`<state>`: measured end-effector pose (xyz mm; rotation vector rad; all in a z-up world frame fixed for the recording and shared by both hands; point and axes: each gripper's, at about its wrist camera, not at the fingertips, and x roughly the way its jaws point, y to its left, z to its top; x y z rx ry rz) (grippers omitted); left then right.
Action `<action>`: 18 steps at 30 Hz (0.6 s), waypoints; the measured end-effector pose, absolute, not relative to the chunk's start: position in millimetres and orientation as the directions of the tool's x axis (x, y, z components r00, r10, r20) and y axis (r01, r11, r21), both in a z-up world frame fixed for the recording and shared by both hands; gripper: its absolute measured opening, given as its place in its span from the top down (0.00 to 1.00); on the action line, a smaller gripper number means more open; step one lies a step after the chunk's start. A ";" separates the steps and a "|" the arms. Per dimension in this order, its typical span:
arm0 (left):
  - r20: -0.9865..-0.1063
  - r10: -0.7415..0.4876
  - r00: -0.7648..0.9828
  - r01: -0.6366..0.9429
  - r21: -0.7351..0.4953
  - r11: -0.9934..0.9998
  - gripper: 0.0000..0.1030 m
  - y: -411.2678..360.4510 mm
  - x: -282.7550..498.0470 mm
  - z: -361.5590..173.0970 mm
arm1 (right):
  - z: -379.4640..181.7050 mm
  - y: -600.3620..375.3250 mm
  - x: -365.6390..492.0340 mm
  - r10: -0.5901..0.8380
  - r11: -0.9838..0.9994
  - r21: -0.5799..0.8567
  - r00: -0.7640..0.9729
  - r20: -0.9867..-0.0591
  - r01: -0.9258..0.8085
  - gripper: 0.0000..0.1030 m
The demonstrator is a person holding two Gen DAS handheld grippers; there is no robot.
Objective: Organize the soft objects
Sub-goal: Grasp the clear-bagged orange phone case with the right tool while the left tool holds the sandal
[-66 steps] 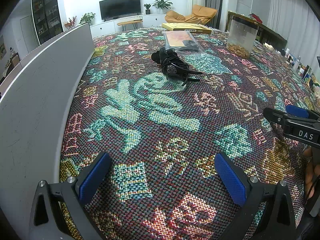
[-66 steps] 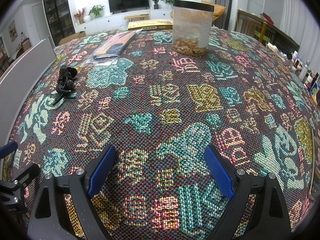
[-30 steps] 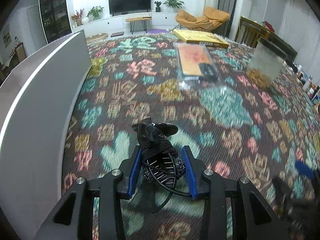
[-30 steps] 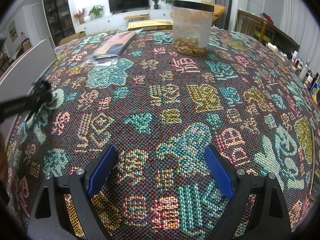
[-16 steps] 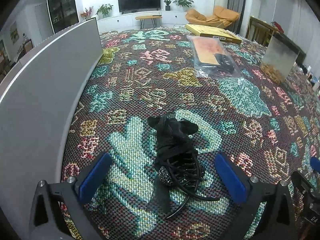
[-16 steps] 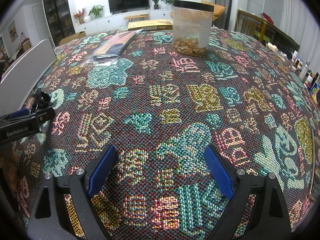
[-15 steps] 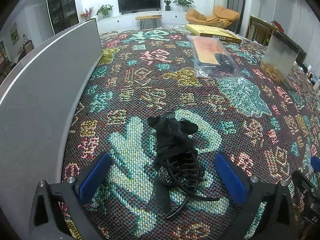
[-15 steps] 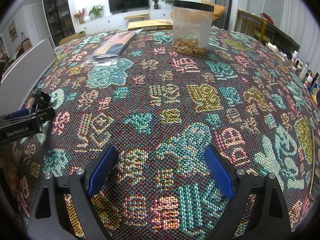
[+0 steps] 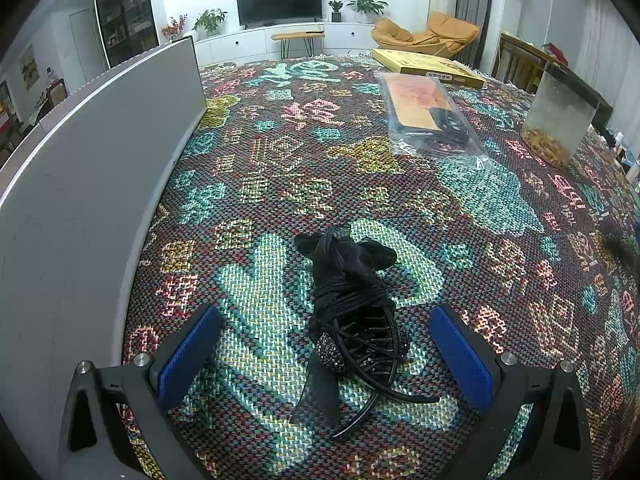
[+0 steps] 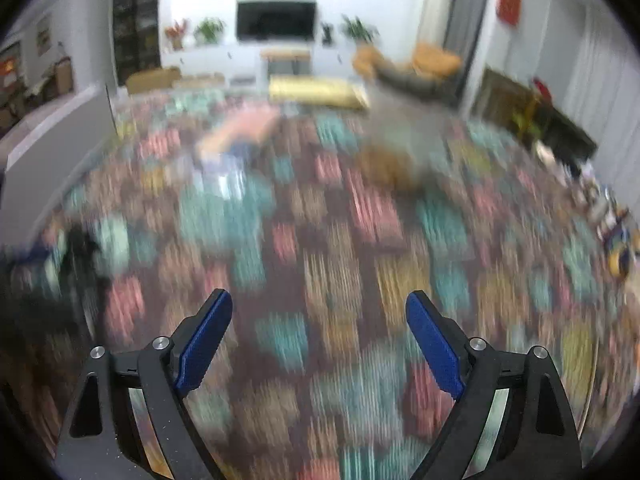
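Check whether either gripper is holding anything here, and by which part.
Nothing is held. The left gripper stands open around the black ribbon-wrapped hair clip without touching it; the right gripper is open and empty.

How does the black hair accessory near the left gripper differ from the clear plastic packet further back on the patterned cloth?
The black hair accessory is a loose, unwrapped bundle of ribbon, cord and toothed clip; the clear plastic packet is sealed around an orange card. The accessory stands up in a lump, the packet lies flat. The accessory sits between the open left gripper pads, untouched; the packet lies far beyond them. Both rest on the patterned cloth.
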<state>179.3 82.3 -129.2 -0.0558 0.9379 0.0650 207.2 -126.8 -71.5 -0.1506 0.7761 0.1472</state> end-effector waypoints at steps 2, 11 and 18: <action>-0.807 0.031 0.590 -0.079 -0.020 0.997 0.00 82.4 179.5 -129.2 | -65.1 -106.3 252.0 0.152 0.975 -0.001 0.665 -0.731 -0.224 0.12; -0.806 0.027 0.591 -0.081 -0.025 0.996 0.00 82.4 178.7 -129.5 | -125.3 -17.0 391.9 0.104 0.988 0.035 0.474 -0.874 -0.153 0.06; -0.806 0.027 0.591 -0.082 -0.027 0.996 0.00 83.4 179.5 -129.4 | -124.7 -29.4 360.4 0.135 0.963 -0.004 0.497 -0.857 -0.268 0.23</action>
